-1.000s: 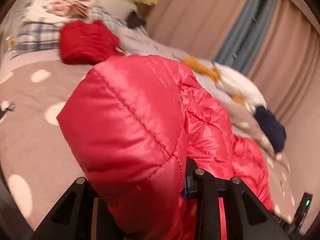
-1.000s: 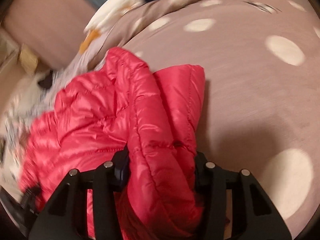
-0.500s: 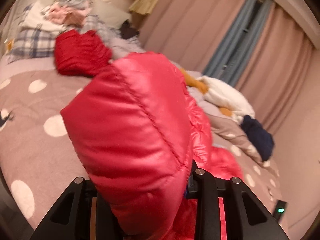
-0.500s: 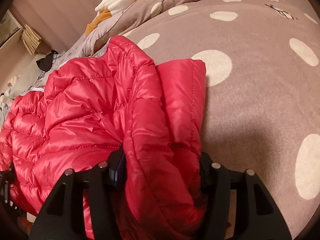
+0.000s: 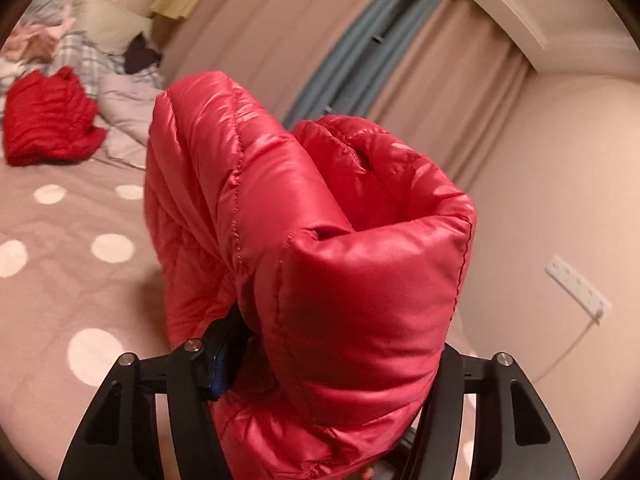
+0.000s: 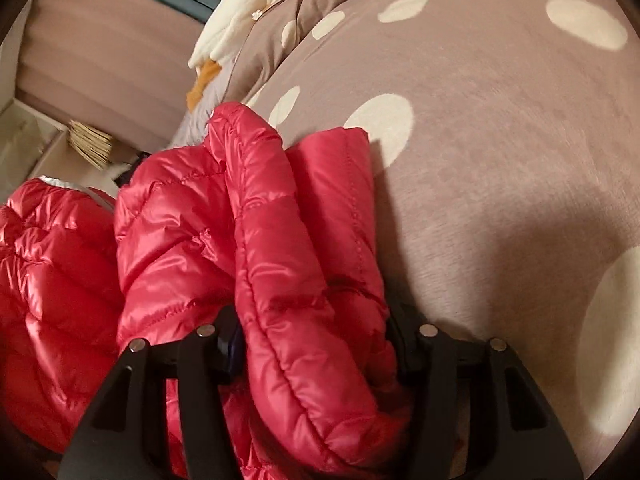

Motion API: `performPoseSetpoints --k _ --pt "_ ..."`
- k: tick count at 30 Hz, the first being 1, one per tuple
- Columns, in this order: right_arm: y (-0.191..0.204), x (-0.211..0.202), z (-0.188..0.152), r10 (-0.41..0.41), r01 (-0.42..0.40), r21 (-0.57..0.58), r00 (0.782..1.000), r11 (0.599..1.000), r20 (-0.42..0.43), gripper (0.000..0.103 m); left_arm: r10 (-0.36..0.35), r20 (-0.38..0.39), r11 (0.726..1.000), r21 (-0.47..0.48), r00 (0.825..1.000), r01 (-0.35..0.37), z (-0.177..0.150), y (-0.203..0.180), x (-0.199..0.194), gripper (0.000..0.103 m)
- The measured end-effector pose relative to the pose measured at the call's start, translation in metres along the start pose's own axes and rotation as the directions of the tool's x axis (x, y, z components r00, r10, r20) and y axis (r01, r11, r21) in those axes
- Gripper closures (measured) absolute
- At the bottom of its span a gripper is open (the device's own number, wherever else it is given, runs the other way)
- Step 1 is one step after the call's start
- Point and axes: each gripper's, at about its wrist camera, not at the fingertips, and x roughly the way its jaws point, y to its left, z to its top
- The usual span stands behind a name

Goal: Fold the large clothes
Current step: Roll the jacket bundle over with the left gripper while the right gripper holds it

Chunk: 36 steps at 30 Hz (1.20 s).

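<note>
Your left gripper (image 5: pixel 320 364) has a thick roll of the red puffer jacket (image 5: pixel 304 248) filling the gap between its fingers. Its jaws have just been opening, and the fabric bulges against both inner faces, so it reads as a grasp on a fatter bundle, with the padded edge standing up through the middle of the frame. Your right gripper (image 6: pixel 316 344) is clenched on another folded edge of the same jacket (image 6: pixel 280 240); its jaws have just closed a little, and the quilted fold runs from between the fingers up toward the frame's centre.

In the right wrist view the rest of the jacket spreads to the lower left, resting on the bedspread (image 6: pixel 500 128), a brownish cover with pale dots filling the right half. A white and orange cloth (image 6: pixel 224 40) lies at the top, left of centre.

In the left wrist view the bedspread (image 5: pixel 60 280) fills the lower left. A second red garment (image 5: pixel 48 128) lies bunched at the upper left, with plaid and pale laundry (image 5: pixel 80 48) behind it. Pinkish curtains (image 5: pixel 440 60) hang across the top, and a white wall socket (image 5: pixel 576 284) sits at the right edge.
</note>
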Motion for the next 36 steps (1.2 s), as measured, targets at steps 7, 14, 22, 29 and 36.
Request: performPoseSetpoints --k 7,14,22,29,36 --pt "-0.005 -0.008 0.001 0.027 -0.027 -0.032 0.999 0.999 0.019 0.049 -0.028 -0.098 0.986 0.160 0.995 0.044 -0.016 -0.034 0.026 0.035" --pt "-0.023 -0.067 0.009 -0.179 0.183 -0.010 0.971 0.983 0.160 0.025 -0.036 -0.314 0.985 0.147 0.949 0.086 -0.053 -0.023 0.108 0.035" --pt "-0.043 -0.140 0.001 -0.378 0.375 0.073 0.870 0.924 0.317 0.025 0.158 -0.323 0.883 0.468 0.933 0.012 -0.111 -0.058 0.150 0.035" --pt "-0.050 -0.180 0.000 -0.218 0.197 0.095 0.878 0.976 0.426 0.024 0.087 -0.323 0.910 0.411 0.943 0.057 -0.101 -0.039 0.136 0.034" --pt "-0.007 -0.158 0.004 -0.023 0.056 -0.075 0.922 0.996 0.386 0.024 0.070 -0.323 0.890 0.447 0.944 0.087 -0.097 -0.024 0.116 0.033"
